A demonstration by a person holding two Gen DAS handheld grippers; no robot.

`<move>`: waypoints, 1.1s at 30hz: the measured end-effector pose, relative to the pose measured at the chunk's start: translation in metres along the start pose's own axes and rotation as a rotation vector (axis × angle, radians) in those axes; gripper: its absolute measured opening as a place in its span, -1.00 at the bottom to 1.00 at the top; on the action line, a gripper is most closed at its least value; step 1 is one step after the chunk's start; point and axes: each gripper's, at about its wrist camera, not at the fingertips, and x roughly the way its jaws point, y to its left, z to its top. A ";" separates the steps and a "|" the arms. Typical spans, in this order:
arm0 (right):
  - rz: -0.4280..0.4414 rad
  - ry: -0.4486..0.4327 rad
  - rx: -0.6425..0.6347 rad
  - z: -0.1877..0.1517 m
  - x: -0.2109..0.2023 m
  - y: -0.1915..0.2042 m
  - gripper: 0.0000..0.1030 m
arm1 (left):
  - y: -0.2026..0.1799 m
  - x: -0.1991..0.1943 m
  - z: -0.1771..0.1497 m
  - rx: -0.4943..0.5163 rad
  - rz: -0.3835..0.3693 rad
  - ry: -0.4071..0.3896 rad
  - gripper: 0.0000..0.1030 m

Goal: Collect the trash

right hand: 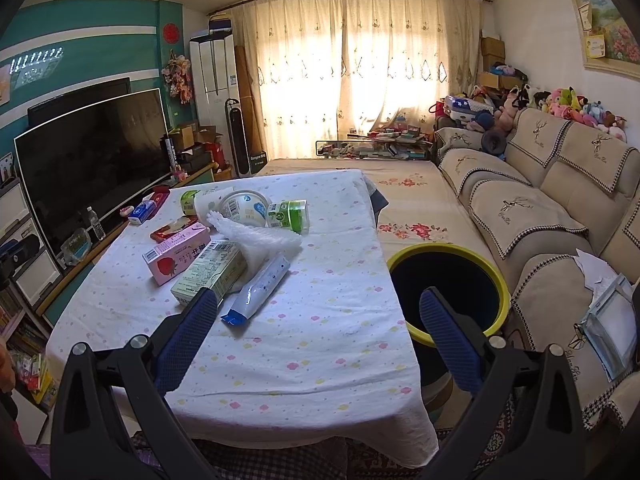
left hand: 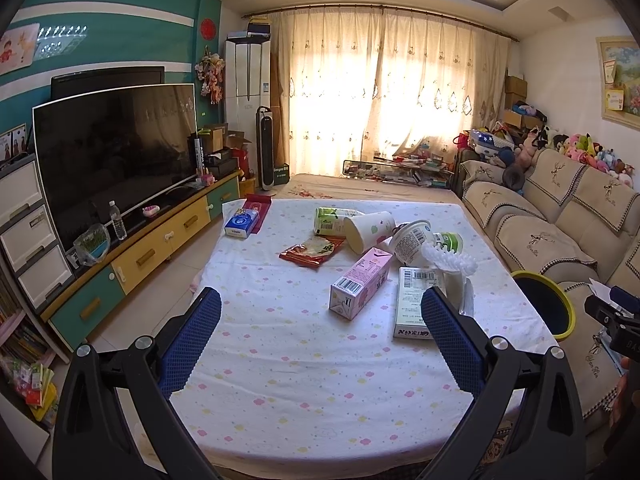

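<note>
Fingers of both grippers spread, empty — yellow-rimmed bin (right hand: 448,292) beside table (right hand: 320,340) looks dark inside

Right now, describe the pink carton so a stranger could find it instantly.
On the white dotted tablecloth, look in the pile of packaging near its middle. The pink carton lies on its side beside a green-and-white box. It alone is pink with a strawberry picture.
</note>
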 end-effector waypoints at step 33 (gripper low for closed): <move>0.002 0.012 0.001 -0.004 0.005 0.000 0.88 | 0.000 0.004 -0.002 0.001 0.001 0.010 0.92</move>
